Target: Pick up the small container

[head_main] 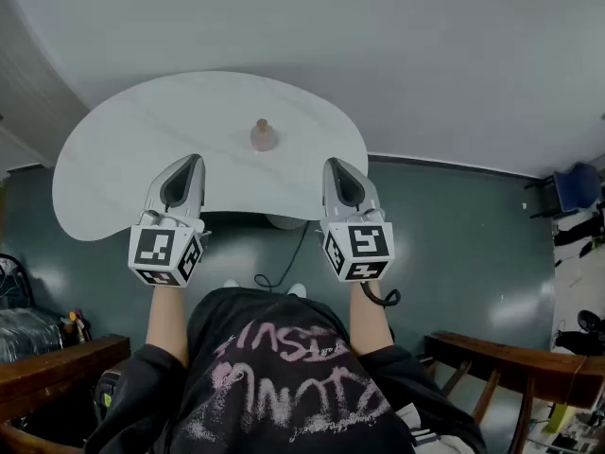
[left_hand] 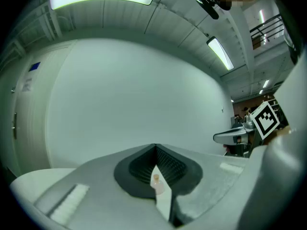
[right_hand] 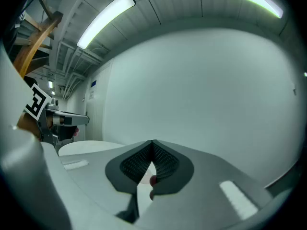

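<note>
Left gripper [head_main: 193,162]: jaws closed tip to tip, empty, just left of the small container [head_main: 264,135]. The container stands upright mid-table [head_main: 123,159]. It seems a stoppered vial, though too small to confirm. Likely light, rigid and slippery: grip its wider body. Right gripper [head_main: 334,165]: likewise closed on nothing, just right of the container.

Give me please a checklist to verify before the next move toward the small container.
1. Small container stands upright on the table: ok.
2. Left claw open for a grasp: not ok, jaws together, nothing held.
3. Right claw open: not ok, jaws together, nothing held.
4. A claw at the container: not ok, both hang over the near edge, apart from it.
5. Stopper tight: cannot tell.
</note>
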`<state>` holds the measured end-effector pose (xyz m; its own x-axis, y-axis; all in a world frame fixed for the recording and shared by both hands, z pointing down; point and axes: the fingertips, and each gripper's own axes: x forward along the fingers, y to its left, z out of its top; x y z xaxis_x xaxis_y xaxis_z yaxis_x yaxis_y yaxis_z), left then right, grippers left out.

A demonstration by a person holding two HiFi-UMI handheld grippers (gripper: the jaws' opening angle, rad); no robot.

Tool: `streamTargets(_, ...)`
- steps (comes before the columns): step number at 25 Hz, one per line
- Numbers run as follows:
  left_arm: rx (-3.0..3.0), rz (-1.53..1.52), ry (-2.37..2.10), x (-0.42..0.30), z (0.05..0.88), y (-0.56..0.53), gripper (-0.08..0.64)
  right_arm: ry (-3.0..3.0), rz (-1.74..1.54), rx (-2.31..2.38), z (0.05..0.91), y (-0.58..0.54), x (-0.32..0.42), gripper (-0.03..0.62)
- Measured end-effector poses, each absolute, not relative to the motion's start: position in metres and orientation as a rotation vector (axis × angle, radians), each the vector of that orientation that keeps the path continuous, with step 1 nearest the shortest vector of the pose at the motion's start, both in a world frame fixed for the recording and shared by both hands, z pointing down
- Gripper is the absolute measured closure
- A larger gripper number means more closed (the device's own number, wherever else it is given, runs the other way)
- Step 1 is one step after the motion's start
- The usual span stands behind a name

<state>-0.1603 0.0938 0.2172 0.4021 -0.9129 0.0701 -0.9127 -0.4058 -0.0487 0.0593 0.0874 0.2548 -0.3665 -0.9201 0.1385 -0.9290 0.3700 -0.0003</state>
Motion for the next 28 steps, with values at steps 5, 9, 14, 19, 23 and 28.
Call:
streamTargets(5,-2.623,-0.126,1.727,-0.158,0.215,0.096,0.558,-2.513,0.11,1.691,0.25,0.091,0.059,0.583)
streamTargets(9,-2.62,-0.139,1.725,-0.158,0.218,0.098,0.558,-2.521,0.107,1.674,0.251,0.091,0.056,0.583)
streamTargets(14,-2.611,-0.16,1.721,-0.157,0.219,0.101,0.558,-2.525,0.114,1.667,0.253,0.092,0.056,0.583)
streamTargets(19,-2.612,-0.17,1.725,-0.154,0.223,0.101,0.558,-2.536,0.121,1.67,0.253,0.092,0.056,0.583)
streamTargets(23,-2.621,-0.153,1.729,-0.149,0.223,0.102,0.558,-2.547,0.141,1.702,0.252,0.092,0.065,0.583)
streamTargets(28,-2.625,-0.139,1.75,-0.144,0.223,0.101,0.558,-2.552,0.134,1.689,0.256,0.093,0.072,0.583)
